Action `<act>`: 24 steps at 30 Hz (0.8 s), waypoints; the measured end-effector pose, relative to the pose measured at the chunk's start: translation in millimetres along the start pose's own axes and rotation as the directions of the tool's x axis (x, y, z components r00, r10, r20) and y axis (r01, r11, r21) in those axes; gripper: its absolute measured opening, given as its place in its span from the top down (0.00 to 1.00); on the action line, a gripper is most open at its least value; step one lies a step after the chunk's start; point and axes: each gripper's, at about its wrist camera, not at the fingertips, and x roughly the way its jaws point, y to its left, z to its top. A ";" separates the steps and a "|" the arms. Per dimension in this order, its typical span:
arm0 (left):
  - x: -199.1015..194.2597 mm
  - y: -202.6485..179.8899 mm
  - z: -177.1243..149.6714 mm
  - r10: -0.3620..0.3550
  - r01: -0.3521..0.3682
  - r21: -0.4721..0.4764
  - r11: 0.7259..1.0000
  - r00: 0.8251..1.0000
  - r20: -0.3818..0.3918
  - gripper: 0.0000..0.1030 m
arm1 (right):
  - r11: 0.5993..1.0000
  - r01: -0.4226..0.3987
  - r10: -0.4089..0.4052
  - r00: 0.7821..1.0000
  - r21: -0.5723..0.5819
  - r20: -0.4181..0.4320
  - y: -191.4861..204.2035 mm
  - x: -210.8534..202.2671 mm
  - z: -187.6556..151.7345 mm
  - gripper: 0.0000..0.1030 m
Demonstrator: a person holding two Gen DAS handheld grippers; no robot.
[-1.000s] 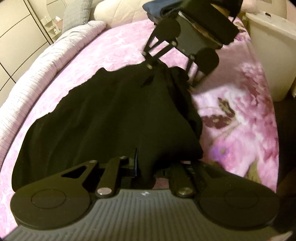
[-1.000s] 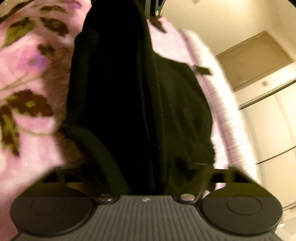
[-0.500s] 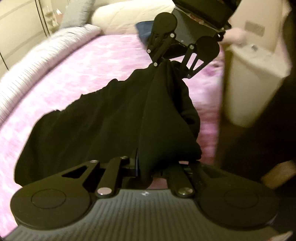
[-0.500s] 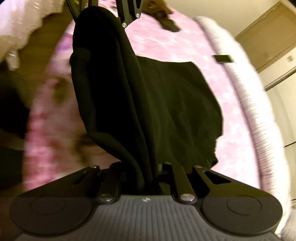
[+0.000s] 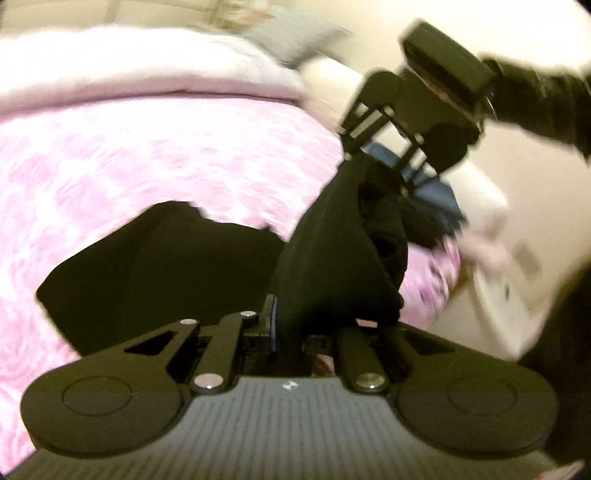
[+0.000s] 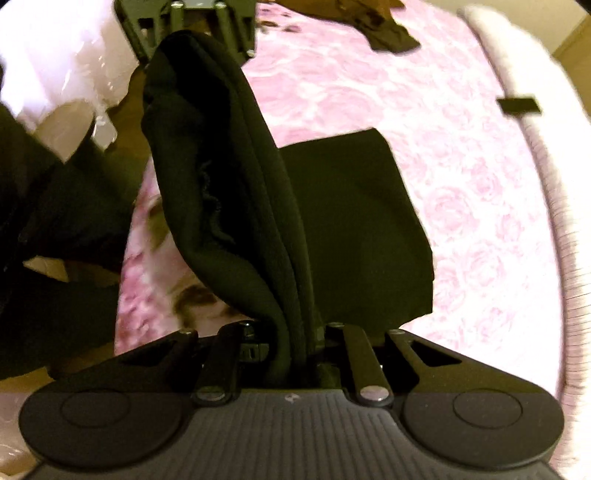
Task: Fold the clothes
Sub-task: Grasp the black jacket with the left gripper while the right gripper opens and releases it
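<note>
Fingers of the left gripper and right gripper both clamped on the black garment, stretched taut between them, its far flap hanging over the pink bed.

A bed fills most of both views, covered by a pink rose-patterned bedspread with a pale ribbed quilted border. A grey pillow lies at its far end. A cream plain wall stands behind.
</note>
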 end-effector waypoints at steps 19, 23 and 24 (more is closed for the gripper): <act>39.9 205.3 -37.7 0.086 -0.073 -0.464 0.883 0.996 0.005 0.91 | 0.937 -0.272 0.279 0.960 0.218 -0.002 -184.2 183.4 33.9 0.81; 36.8 210.1 -46.8 0.093 -0.072 -0.513 0.855 0.996 0.016 0.91 | 0.939 -0.286 0.285 0.958 0.191 0.034 -185.2 172.5 36.6 0.83; 39.7 213.4 -48.2 0.095 -0.074 -0.529 0.846 0.995 0.013 0.91 | 0.936 -0.290 0.288 0.957 0.199 0.041 -185.2 173.8 36.0 0.83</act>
